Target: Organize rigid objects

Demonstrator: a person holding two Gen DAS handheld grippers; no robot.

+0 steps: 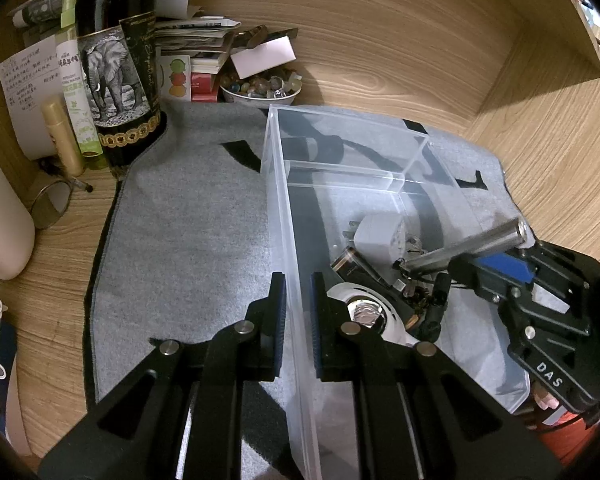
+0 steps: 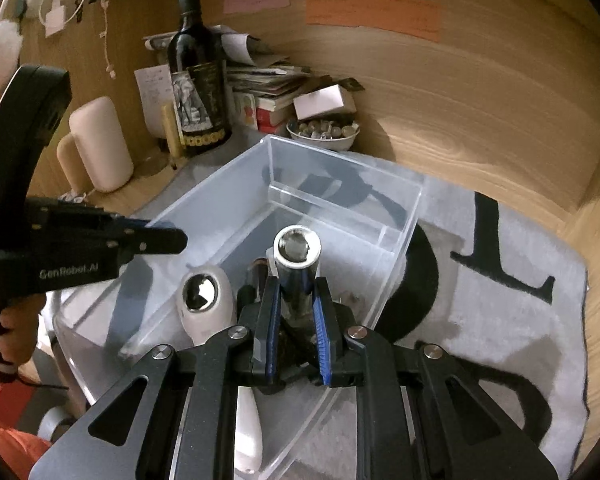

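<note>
Tabletop (image 1: 380,40): wood-grained, carrying everything in view; clutter sits at its back edge, toward 11 o'clock in the left wrist view.
Mat (image 1: 180,240): grey cloth with black lettering, spread under the work area.
Clear bin (image 1: 278,200): see-through plastic box on the mat, with a low divider across its far end at 12 o'clock; the far compartment looks bare, the near one holds the sorted things.
Wine bottle (image 1: 116,60): dark, elephant label, upright at 10 o'clock, well apart from the bin and seemingly not part of the sorting.
Left gripper (image 1: 298,320): jaws straddle the bin's left wall, one inside and one outside; a sliver of gap shows beside each pad, so whether they pinch the wall I cannot tell.
Right gripper (image 2: 294,320): jaws clamped on the metal cylinder, over the bin's near compartment.
Metal cylinder (image 2: 297,264): silvery tube with a lens-like end, perhaps a small torch, held above the bin's contents and pointing toward 12 o'clock in the right wrist view; not yet let go.
White magnifier-like piece (image 2: 206,300): white body with a shiny round insert, already lying in the bin at 9 o'clock of the cylinder.
White plug adapter (image 1: 380,236): in the bin, just beside a dark battery-like cylinder (image 1: 350,264).
Progress: late, by my reading. Several hard items are already binned and the mat outside shows no loose pieces.
Left to do: probably lowering and releasing the cylinder; anything beyond that is not visible.
</note>
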